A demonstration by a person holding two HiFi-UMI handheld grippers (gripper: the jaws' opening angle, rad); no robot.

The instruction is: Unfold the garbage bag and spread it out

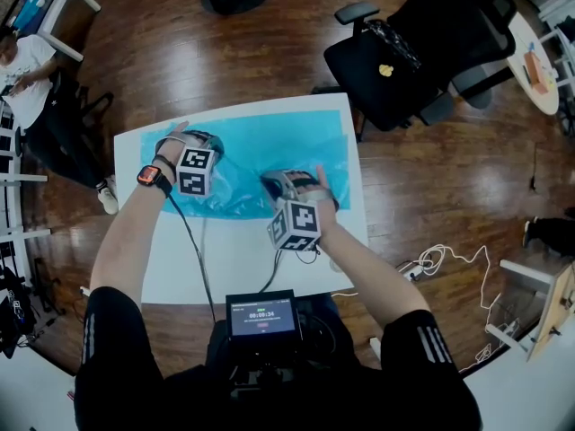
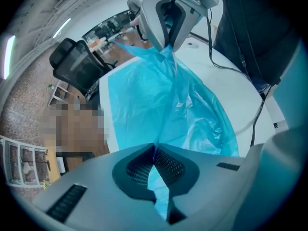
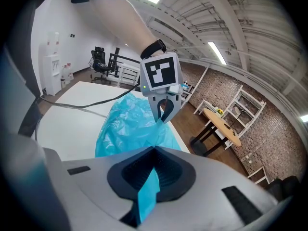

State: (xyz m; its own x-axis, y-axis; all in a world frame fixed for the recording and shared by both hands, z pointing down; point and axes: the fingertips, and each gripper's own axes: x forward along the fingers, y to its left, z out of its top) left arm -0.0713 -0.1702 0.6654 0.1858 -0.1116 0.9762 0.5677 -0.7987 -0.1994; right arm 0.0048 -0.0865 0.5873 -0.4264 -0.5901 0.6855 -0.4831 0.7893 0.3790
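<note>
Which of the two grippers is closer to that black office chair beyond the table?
Right. The black chair stands past the table's far right corner. The right gripper grips the blue bag mid-table; the left gripper grips it farther left.

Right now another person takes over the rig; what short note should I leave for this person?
Left gripper: shut on a fold of the blue garbage bag.
Right gripper: shut on another fold of it.
Bag: on the white table, far part flat, near part crumpled between the grippers.
Done: mostly unfolded.
To do: spread the crumpled part flat.
</note>
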